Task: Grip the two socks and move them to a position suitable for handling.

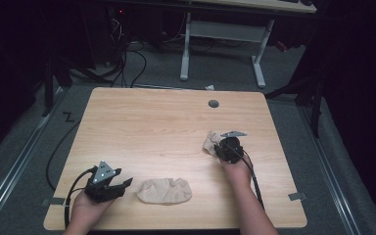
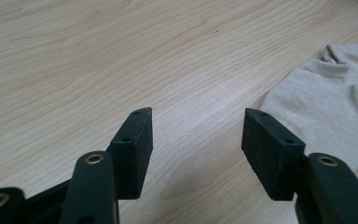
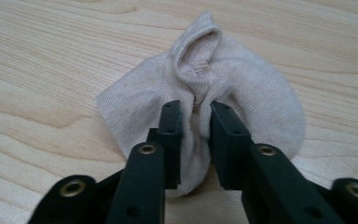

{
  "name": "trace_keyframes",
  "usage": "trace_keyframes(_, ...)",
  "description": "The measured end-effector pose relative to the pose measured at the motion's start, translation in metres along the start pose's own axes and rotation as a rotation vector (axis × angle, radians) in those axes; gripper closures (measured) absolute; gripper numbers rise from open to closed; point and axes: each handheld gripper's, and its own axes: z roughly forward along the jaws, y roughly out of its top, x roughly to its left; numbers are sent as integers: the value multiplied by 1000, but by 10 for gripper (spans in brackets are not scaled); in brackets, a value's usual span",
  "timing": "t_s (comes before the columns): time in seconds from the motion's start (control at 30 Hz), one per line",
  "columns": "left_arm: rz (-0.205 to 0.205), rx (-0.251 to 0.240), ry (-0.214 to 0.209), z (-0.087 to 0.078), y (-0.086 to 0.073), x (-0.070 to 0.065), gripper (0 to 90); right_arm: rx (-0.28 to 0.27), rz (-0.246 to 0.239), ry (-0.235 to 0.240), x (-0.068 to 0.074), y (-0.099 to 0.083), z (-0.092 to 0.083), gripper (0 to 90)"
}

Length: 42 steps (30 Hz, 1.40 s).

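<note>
At three o'clock on the table (image 1: 127, 117), the right gripper (image 3: 195, 122) pinched a soft, light bunched sock (image 3: 242, 88), best held mid-fold, while the left gripper (image 2: 196, 133) stood apart beside a flat sock (image 1: 165, 190) at six.

Bare table (image 1: 147, 127) beyond both socks (image 1: 165, 191)

wooden table (image 1: 152, 122), two socks (image 1: 165, 190) (beige)

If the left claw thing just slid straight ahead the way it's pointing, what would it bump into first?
Probably nothing soon. The left gripper is open and faces bare table. The flat beige sock lies off to one side of its line, though the outer jaw might graze its edge.
</note>
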Motion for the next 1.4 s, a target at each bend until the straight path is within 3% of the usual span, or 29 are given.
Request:
trace_keyframes(0.07, 1, 0, 1, 0, 0, 0, 437, -4, -8, -4, 0, 0, 0, 845)
trace_keyframes(0.17, 0, 0, -1, 1, 0, -1, 438, -4, -24, -13, 2, 0, -1, 862)
trace_keyframes(0.33, 1, 3, -2, 1, 0, 0, 439, -39, -36, -7, 4, 3, -9, 864)
trace_keyframes(1.1, 2, -3, -2, 2, 0, -1, 437, -223, -95, 13, 13, 21, -78, 862)
trace_keyframes(1.4, 4, -5, -1, 1, 0, 0, 438, -266, -114, 27, 22, 30, -91, 862)
